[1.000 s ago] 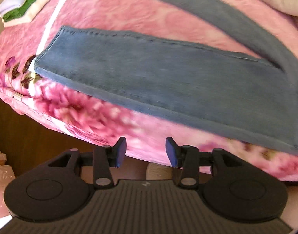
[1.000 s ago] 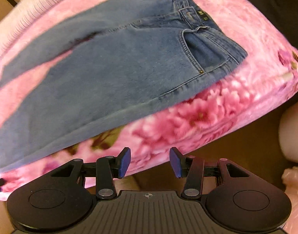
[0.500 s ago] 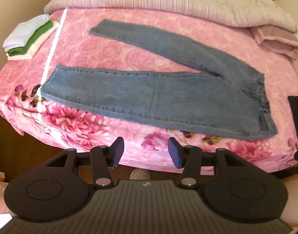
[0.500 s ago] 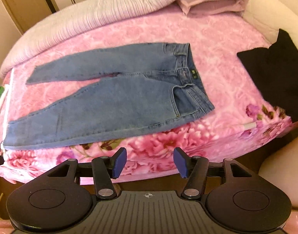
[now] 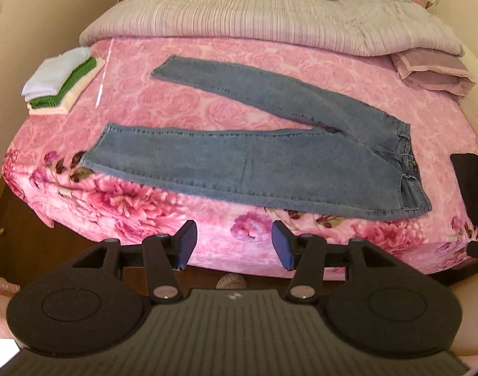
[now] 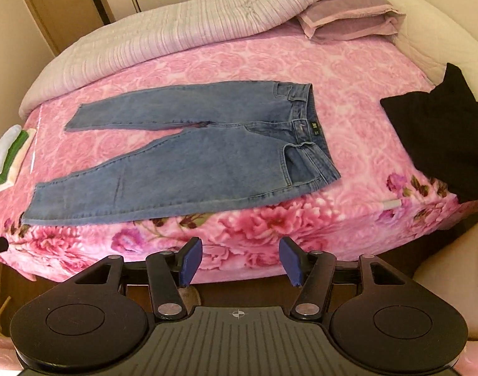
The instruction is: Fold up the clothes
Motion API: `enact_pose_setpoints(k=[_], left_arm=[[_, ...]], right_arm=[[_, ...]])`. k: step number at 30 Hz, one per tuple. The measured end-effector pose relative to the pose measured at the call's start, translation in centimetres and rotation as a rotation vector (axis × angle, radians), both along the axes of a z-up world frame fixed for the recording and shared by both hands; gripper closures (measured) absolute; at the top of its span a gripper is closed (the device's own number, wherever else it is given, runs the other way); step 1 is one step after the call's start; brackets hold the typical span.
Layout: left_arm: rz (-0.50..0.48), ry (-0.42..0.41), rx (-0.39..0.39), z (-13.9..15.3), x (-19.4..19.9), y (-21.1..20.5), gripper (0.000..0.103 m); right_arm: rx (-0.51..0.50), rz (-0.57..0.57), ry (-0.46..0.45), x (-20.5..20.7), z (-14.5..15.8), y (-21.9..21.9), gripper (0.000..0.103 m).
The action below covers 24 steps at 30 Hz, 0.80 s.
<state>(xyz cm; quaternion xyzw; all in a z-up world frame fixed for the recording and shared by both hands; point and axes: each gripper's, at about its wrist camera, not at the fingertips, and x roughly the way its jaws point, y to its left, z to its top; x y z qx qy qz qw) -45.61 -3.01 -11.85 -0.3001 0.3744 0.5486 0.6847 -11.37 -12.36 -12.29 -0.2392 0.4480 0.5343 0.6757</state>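
My left gripper (image 5: 234,244) and right gripper (image 6: 240,261) hang with jaws spread and empty off the bed's near edge; the jeans (image 6: 188,159) lie flat, legs apart, on the pink floral blanket (image 6: 348,72), folded stack (image 5: 62,84) far left

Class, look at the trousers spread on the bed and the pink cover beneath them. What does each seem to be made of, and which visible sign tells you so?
Trousers: apparently blue denim, matte and faded, with visible stitched seams, a waistband and a pocket opening. Pink cover: probably a plush fleece blanket, soft and slightly shiny, with a printed rose pattern and a fuzzy-looking surface; the exact fibre cannot be told.
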Motion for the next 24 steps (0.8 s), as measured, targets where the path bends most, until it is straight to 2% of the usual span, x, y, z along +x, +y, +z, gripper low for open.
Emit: enact_pose_setpoints(k=[3,8,24], left_arm=[[-0.007,0.005,0.031,0.9,0.3,-0.5,0.050],[-0.017,0.010,0.050,1.5,1.0,-1.4,0.049],[-0.016,0.033,0.054,1.2,1.4,-3.2,0.045]], right_arm=[[0.002,0.013,0.004,-0.1,0.2,-0.2,0.045],[-0.006,0.040,0.006,-0.4,0.1,-0.3,0.045],[-0.021,0.056,-0.003,-0.3,-0.1,-0.9,0.045]])
